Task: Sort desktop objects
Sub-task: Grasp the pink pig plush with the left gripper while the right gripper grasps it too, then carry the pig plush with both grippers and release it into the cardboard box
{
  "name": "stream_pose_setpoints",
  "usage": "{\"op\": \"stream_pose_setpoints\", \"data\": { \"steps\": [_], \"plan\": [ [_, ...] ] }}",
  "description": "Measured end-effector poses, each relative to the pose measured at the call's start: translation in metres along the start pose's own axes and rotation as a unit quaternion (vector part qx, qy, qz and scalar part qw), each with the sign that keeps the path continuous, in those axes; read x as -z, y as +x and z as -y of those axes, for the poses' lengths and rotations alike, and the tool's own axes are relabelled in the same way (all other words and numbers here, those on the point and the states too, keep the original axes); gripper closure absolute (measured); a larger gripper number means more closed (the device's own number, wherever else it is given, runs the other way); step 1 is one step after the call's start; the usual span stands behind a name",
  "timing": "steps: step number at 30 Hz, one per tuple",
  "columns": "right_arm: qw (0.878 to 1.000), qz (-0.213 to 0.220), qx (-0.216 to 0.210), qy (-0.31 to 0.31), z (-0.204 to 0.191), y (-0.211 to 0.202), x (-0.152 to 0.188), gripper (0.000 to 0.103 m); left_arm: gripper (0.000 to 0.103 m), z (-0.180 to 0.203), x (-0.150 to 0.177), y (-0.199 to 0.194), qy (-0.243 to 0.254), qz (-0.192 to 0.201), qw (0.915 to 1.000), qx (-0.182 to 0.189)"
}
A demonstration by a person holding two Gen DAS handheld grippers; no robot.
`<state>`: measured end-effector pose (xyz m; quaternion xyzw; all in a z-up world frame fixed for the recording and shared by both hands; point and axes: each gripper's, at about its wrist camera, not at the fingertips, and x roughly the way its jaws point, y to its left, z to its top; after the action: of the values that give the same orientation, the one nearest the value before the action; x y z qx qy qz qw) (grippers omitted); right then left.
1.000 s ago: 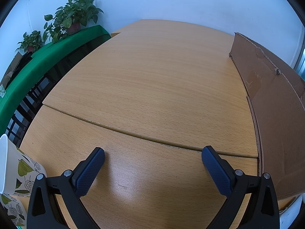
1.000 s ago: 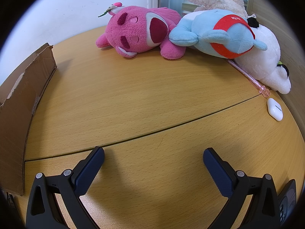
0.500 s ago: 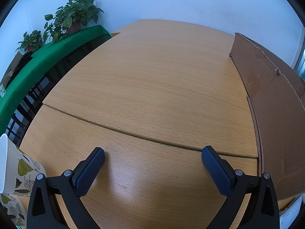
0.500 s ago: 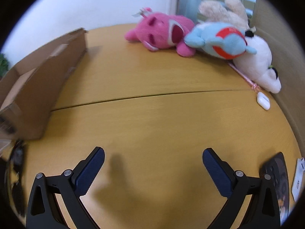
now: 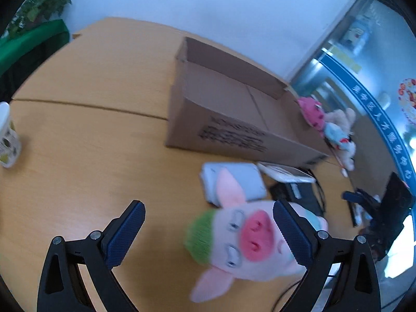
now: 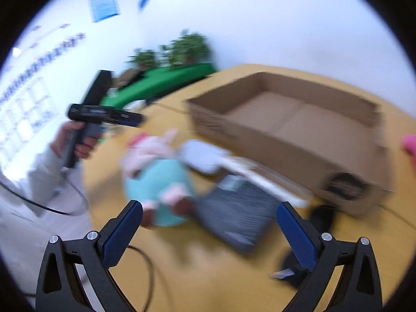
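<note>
A pink pig plush (image 5: 244, 239) with a green cap and teal body lies on the wooden table, just below my open, empty left gripper (image 5: 208, 234), nearer its right finger. In the blurred right wrist view the plush (image 6: 158, 166) lies ahead-left of my open, empty right gripper (image 6: 209, 231). An open, empty cardboard box (image 5: 234, 114) stands beyond it and also shows in the right wrist view (image 6: 291, 130). A light grey flat case (image 5: 234, 179), a white flat item (image 5: 286, 174) and a dark notebook (image 6: 236, 213) lie between plush and box.
A leaf-patterned paper cup (image 5: 6, 135) stands at the table's left edge. Several plush toys (image 5: 327, 127) lie behind the box. A black cable (image 6: 145, 267) runs near the front edge. The person's hand holds the other gripper (image 6: 101, 117). Plants (image 6: 182, 49) stand on a green shelf.
Both grippers have swung and lifted to higher viewpoints. The box interior, pig plush and flat items now show. The right view is motion-blurred. Both stayed open.
</note>
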<state>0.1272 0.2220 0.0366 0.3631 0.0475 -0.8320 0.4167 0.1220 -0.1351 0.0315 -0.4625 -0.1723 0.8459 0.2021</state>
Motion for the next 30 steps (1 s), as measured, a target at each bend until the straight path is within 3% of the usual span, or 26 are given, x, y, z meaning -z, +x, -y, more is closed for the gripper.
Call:
{"op": "stream_pose_setpoints", "data": {
  "steps": [3,8,9,11,15,18,21,25,30],
  "plan": [
    [0.999,-0.03,-0.04,-0.017,-0.045,0.028,0.009,0.001,0.005,0.013,0.017,0.021,0.013,-0.035,0.9989,0.028],
    [0.998,-0.047,-0.021,0.028,-0.059,0.05,0.024,0.007,0.017,0.028,0.027,0.039,0.039,-0.052,0.9968,0.045],
    [0.998,-0.052,-0.006,0.029,-0.061,0.057,0.026,0.015,0.019,0.033,0.028,0.04,0.048,-0.055,0.9963,0.045],
    [0.999,-0.041,0.023,0.027,-0.069,0.062,0.027,0.017,0.026,0.042,0.031,0.035,0.064,-0.05,0.9963,0.029],
    [0.998,-0.026,0.026,0.042,-0.076,0.055,0.025,0.021,0.036,0.053,0.041,0.022,0.073,-0.04,0.9964,0.015],
    [0.999,0.0,0.034,0.032,-0.078,0.036,0.016,0.024,0.038,0.075,0.039,0.004,0.099,-0.007,0.995,0.008],
    [0.998,0.032,0.051,0.0,-0.076,0.014,-0.01,0.024,0.039,0.106,0.015,-0.023,0.142,0.051,0.9885,-0.009],
    [0.99,0.086,0.094,-0.055,-0.069,-0.023,-0.065,0.024,0.039,0.151,-0.037,-0.058,0.202,0.14,0.9689,-0.022],
    [0.976,0.141,0.122,-0.112,-0.042,-0.066,-0.142,0.024,0.039,0.178,-0.113,-0.078,0.224,0.213,0.9507,-0.018]
  ]
}}
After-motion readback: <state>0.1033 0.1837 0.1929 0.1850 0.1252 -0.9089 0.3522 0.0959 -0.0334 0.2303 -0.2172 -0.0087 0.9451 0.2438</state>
